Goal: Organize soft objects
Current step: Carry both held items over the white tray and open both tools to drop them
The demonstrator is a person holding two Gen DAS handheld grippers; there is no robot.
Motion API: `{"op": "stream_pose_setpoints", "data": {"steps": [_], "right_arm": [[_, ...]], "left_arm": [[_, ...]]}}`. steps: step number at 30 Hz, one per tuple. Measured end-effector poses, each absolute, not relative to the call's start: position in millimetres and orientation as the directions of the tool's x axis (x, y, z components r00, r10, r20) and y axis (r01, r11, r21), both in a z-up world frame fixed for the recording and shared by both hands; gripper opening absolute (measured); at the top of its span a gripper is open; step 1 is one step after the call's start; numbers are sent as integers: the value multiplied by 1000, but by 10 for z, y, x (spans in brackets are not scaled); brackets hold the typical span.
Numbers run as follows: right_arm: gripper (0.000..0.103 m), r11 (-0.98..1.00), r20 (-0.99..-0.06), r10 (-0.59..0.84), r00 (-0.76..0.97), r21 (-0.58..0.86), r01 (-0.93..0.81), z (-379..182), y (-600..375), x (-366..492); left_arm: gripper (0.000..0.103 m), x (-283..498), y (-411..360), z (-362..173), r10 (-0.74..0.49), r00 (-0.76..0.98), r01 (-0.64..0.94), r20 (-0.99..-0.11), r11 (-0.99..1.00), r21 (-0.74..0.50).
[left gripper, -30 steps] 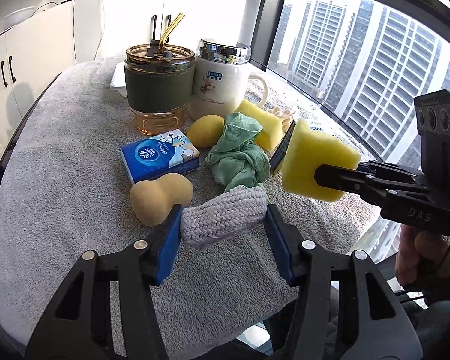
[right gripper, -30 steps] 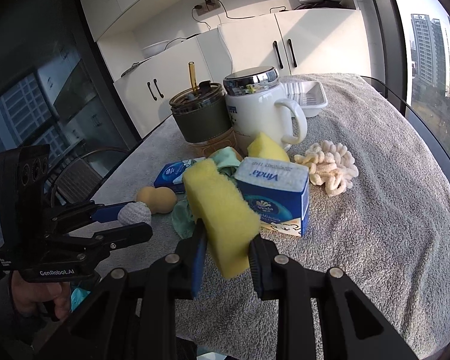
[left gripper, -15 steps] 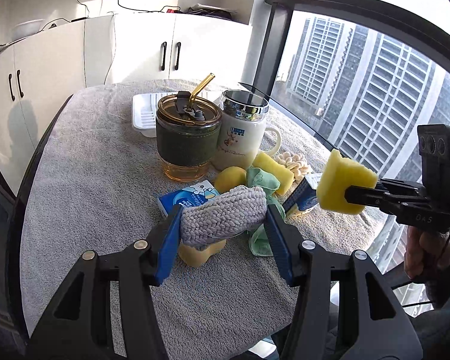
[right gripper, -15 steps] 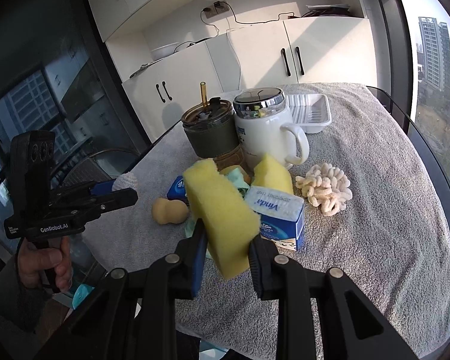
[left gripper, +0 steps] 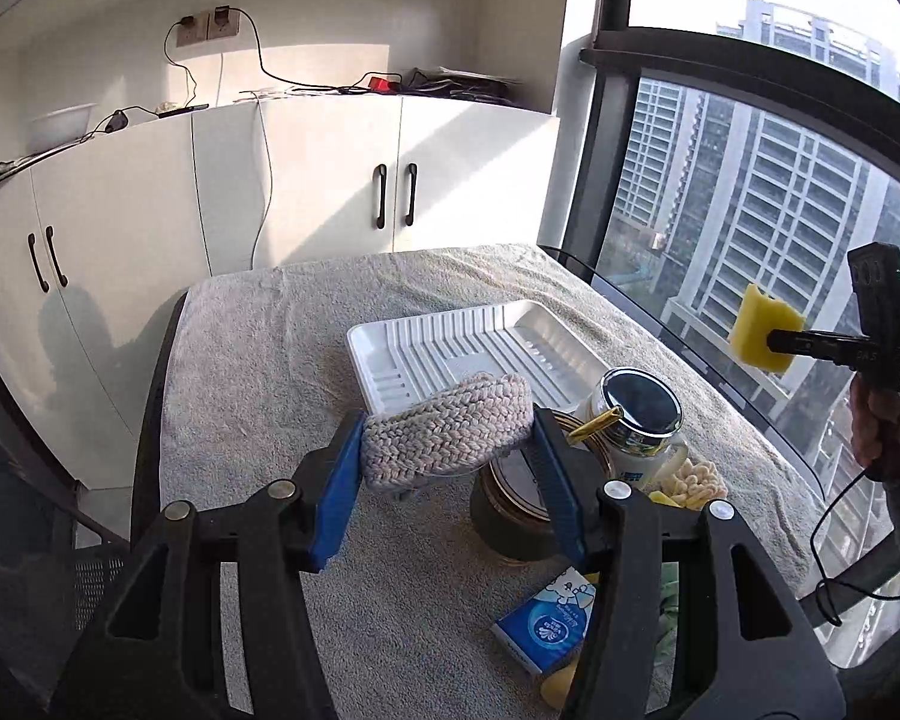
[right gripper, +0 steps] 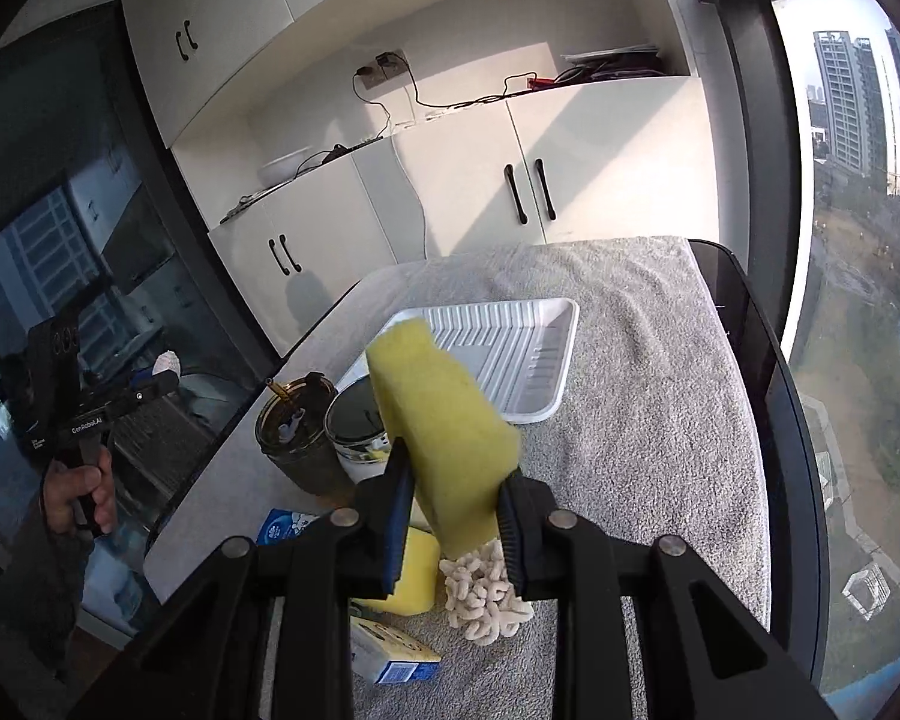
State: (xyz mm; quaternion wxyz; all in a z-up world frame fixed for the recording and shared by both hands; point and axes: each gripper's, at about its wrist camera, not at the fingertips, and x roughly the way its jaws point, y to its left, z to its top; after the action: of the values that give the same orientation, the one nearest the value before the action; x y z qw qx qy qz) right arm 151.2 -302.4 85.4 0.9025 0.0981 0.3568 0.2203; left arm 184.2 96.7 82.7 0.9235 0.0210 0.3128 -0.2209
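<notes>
Yellow sponges: two; one clamped in the right gripper, a second lying on the towel under it.
Knitted cloths: one grey roll, in the left gripper.
White trays: one, ribbed, at the far part of the grey towel, nothing in it.
Drinkware: two; a lidded tumbler with a gold straw and a white mug with a chrome lid, side by side just before the tray.
Tissue packs: one blue; a boxed pack lies nearer the right tongs.
Chenille tuft: one, cream, beside the lying sponge.
Left gripper: jaws partly open, blue pads pressing both ends of the knitted roll, held above the tumbler and the tray's near edge.
Right gripper: jaws narrow, squeezing the upright sponge, held above the table before the tray.
</notes>
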Motion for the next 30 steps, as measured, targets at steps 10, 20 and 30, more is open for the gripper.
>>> {"op": "stream_pose_setpoints", "data": {"steps": [10,20,30], "right_arm": [[28,850,-748,526,404,452,-269,294,-2791,3407],[28,842,-820,529,219,473,-260,-373,-2250,4225],[37,854,-838,509,199,463,-235,-471,-2155,4436]], "left_arm": [[52,3341,524,455,-407,615,480,-675,873,-89],[52,4040,138,-268,-339,519,508,-784,861,-36],[55,4231,52,-614,-285,471,489,-835,872,-22]]}}
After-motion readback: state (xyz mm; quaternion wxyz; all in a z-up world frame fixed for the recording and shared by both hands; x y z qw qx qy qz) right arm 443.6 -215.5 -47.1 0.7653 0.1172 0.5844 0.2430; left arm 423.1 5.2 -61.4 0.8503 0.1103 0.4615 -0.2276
